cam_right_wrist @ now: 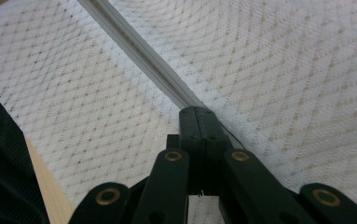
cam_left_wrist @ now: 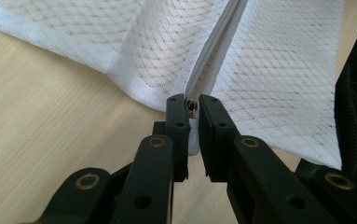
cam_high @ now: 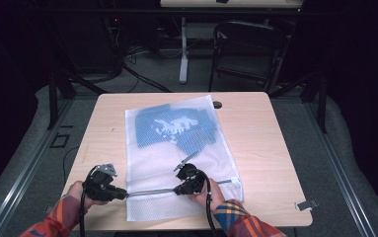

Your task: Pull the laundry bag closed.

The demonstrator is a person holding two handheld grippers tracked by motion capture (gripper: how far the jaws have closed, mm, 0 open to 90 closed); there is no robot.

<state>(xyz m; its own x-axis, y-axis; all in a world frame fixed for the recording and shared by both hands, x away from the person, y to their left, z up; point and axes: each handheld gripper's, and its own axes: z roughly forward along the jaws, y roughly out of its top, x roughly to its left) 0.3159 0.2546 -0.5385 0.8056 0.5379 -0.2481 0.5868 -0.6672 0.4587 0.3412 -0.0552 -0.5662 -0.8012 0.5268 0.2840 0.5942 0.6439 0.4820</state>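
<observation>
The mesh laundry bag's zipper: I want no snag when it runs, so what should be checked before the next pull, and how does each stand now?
1. Left gripper closed on the zipper end at the mesh laundry bag's left edge: ok, jaws nearly shut on a small metal part.
2. Right gripper on the zipper: ok, jaws shut on the zipper line.
3. Which part the right jaws hold, slider or tape: cannot tell.
4. Zipper line straight between the grippers: ok.
5. Blue garment clear of the zipper: ok, it lies at the far end.
6. Bag fully on the table: ok.
</observation>
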